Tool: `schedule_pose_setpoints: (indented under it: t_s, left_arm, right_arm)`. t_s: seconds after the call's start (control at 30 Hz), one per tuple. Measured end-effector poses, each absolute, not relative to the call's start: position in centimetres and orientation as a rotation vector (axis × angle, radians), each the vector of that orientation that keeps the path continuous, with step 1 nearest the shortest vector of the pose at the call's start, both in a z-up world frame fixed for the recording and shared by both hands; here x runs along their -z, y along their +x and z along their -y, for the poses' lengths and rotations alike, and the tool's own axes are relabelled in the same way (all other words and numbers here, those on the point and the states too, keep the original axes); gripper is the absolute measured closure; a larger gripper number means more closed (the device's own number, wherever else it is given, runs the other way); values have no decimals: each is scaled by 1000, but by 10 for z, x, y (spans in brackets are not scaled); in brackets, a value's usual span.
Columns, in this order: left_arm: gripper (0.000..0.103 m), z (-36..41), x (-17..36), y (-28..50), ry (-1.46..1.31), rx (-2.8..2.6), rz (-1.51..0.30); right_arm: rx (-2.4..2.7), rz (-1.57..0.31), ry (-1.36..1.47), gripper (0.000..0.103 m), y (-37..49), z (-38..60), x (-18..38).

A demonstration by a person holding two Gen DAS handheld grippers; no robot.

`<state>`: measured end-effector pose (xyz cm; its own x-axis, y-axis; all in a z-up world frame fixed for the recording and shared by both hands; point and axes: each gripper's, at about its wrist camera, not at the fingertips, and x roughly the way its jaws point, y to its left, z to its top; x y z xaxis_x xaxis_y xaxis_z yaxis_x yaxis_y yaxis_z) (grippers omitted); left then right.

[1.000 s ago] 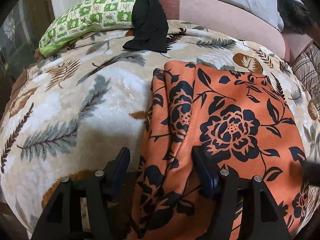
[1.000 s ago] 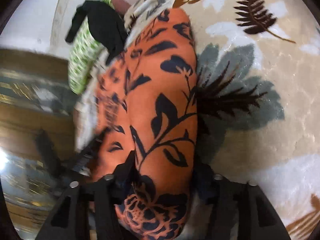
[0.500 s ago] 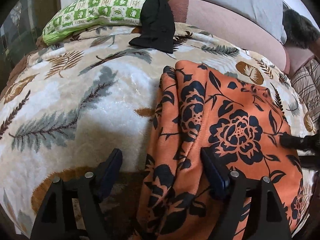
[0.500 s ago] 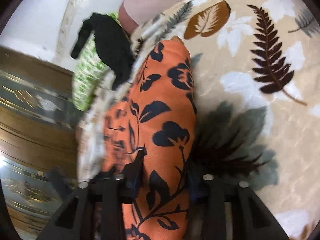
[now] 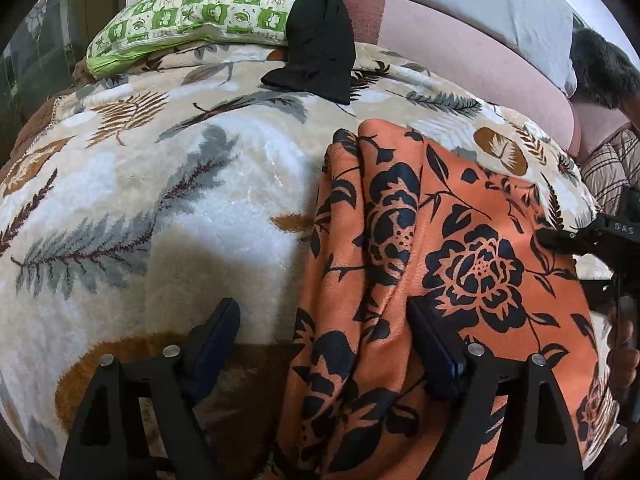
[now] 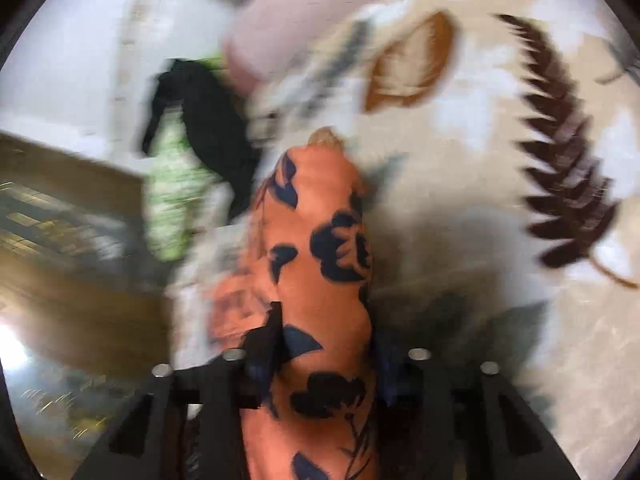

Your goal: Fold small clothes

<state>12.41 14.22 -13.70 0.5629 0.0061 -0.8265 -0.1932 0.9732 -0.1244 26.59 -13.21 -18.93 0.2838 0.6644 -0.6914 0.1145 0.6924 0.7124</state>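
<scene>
Orange floral garment [image 5: 460, 240] on the bed's leaf-print blanket [image 5: 160, 208]: left gripper [image 5: 324, 344] jaws, tighter a second ago, spreading off its edge; right gripper [image 6: 324, 344] jaws closing around a fold, ready to fold.

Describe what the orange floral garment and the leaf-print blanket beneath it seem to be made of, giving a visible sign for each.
Orange floral garment: seemingly thin, soft fabric with a slight sheen; it drapes in loose folds. Leaf-print blanket: probably plush fleece; its fuzzy pile catches the light in patches.
</scene>
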Motion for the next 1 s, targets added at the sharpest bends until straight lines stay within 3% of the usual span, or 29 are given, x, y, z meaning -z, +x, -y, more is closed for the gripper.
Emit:
schedule_pose_setpoints:
  t_s: [0.07, 0.3, 0.37, 0.47, 0.53, 0.67, 0.77, 0.83, 0.9, 1.0]
  left_arm:
    - [17, -143, 137, 124, -210, -111, -968]
    - [19, -154, 96, 87, -303, -66, -864]
    - [19, -164, 87, 62, -364, -32, -835]
    - [19, -172, 108, 41, -482, 23, -917]
    - [65, -171, 147, 45, -528, 109, -1051]
    - [74, -179, 144, 40, -598, 141, -1026]
    - [69, -167, 133, 37, -491, 126, -1039]
    - [57, -167, 119, 34, -487, 110, -1009]
    - [37, -170, 96, 42, -483, 113, -929]
    - [28, -170, 79, 76, -422, 132, -855]
  right_arm:
    - [-449, -1215, 868, 48, 256, 143, 184]
    - [-539, -1039, 686, 47, 182, 133, 100]
    - [-623, -1032, 636, 33, 158, 124, 90]
    - [-685, -1056, 500, 29, 123, 101, 95]
    - [-687, -1128, 430, 29, 114, 87, 119]
    - [-680, -1141, 461, 29, 110, 86, 133]
    - [-691, -1163, 487, 29, 111, 92, 133]
    - [-701, -1160, 515, 29, 110, 98, 135]
    - [-709, -1157, 527, 29, 110, 102, 137]
    - [-722, -1159, 514, 28, 112, 97, 136]
